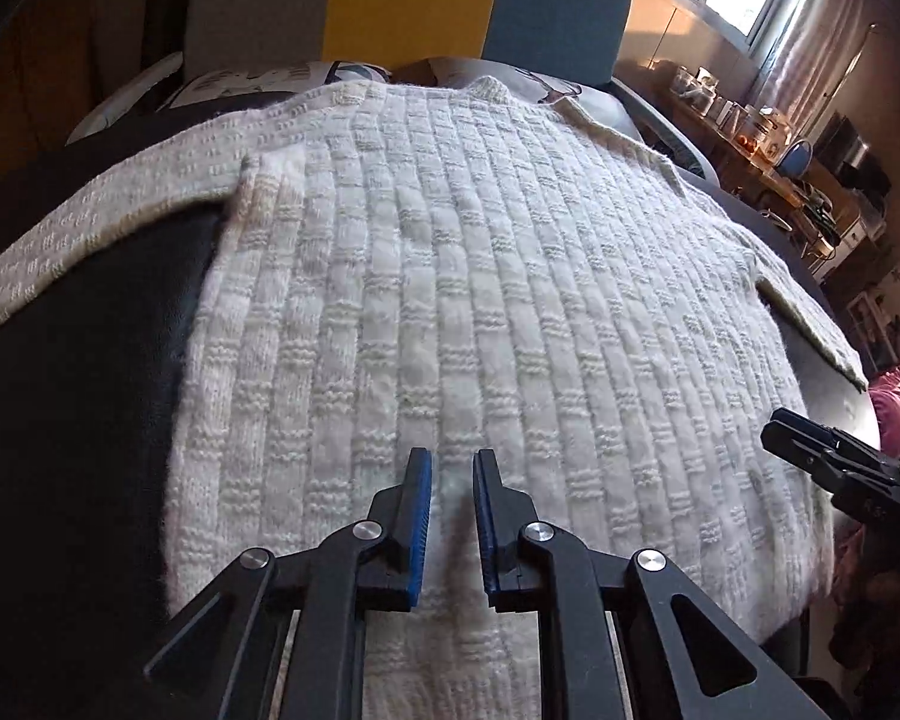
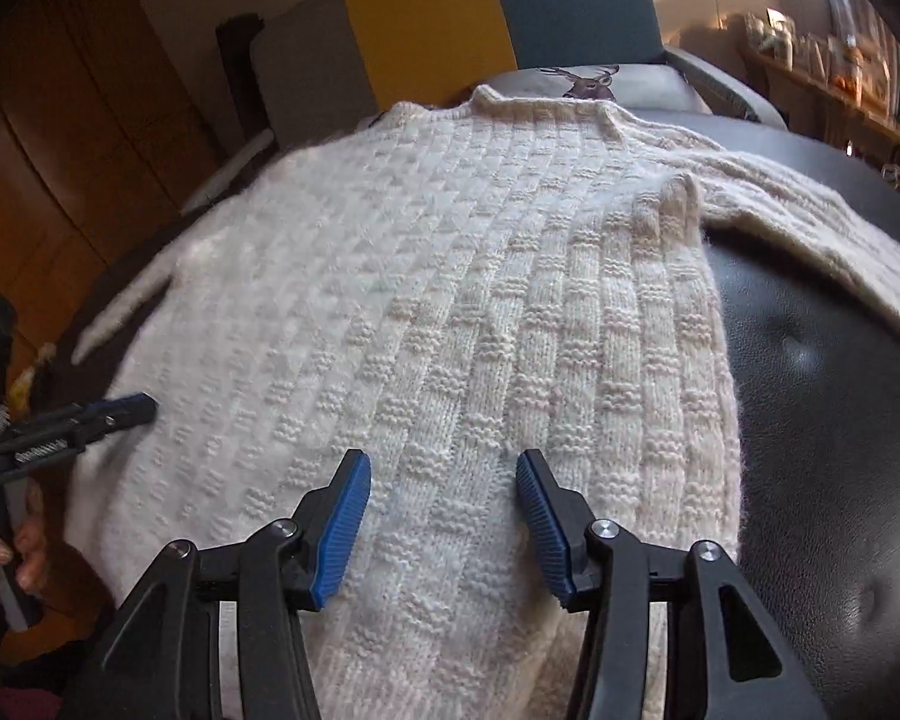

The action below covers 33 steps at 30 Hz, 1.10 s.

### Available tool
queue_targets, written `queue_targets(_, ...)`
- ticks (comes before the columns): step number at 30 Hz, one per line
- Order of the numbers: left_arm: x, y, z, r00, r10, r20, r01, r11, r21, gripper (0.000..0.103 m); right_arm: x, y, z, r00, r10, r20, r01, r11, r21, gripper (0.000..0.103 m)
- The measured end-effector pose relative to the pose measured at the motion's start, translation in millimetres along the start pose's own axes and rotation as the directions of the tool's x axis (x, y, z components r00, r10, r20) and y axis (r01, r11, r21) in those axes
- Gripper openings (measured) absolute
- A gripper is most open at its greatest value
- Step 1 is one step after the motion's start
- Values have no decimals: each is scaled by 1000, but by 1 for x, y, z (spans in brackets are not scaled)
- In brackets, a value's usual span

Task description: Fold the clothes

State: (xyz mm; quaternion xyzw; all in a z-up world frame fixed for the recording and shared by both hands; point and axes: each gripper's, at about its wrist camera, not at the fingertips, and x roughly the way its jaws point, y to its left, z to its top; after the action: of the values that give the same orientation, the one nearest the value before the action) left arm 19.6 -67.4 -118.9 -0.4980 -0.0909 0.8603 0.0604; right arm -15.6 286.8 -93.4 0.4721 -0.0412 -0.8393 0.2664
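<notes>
Nearest, the left gripper [image 1: 452,461] hovers with blue pads slightly parted and the right gripper [image 2: 444,463] with pads wide apart, both holding nothing. Beneath them, a cream knitted sweater [image 2: 450,312] lies flat on a black leather surface [image 2: 822,420], collar toward a far yellow-and-teal headboard [image 2: 498,18].

One cream knitted sweater [image 1: 480,300], centre of frame. Two sleeves [image 1: 90,228], one at each edge. Two tongs [image 1: 452,480]. One deer-print cushion [image 2: 588,81], top centre. One striped headboard [image 2: 450,18].
</notes>
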Motion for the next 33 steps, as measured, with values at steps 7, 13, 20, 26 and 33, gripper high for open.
queue_targets(7, 1, -67, 21, 996, -87, 3, 87, 994, 71, 22, -114, -195, -10, 920, -22, 391, -232, 773, 590, 52)
queue_targets(13, 50, -133, 50, 980, -174, -93, 186, 973, 136, 22, -152, -350, -49, 855, -332, 399, -253, 403, 879, 50)
queue_targets(20, 89, -199, 77, 960, -231, -157, 259, 946, 196, 22, -135, -395, -36, 831, -410, 376, -247, 334, 910, 41)
queue_targets(26, 100, -247, 94, 935, -289, -205, 334, 913, 236, 22, -117, -403, -11, 841, -435, 320, -110, 442, 890, 6)
queue_targets(33, 121, -317, 143, 787, -501, -361, 566, 819, 95, 27, -115, -331, 60, 867, -396, 303, 194, 827, 528, 6)
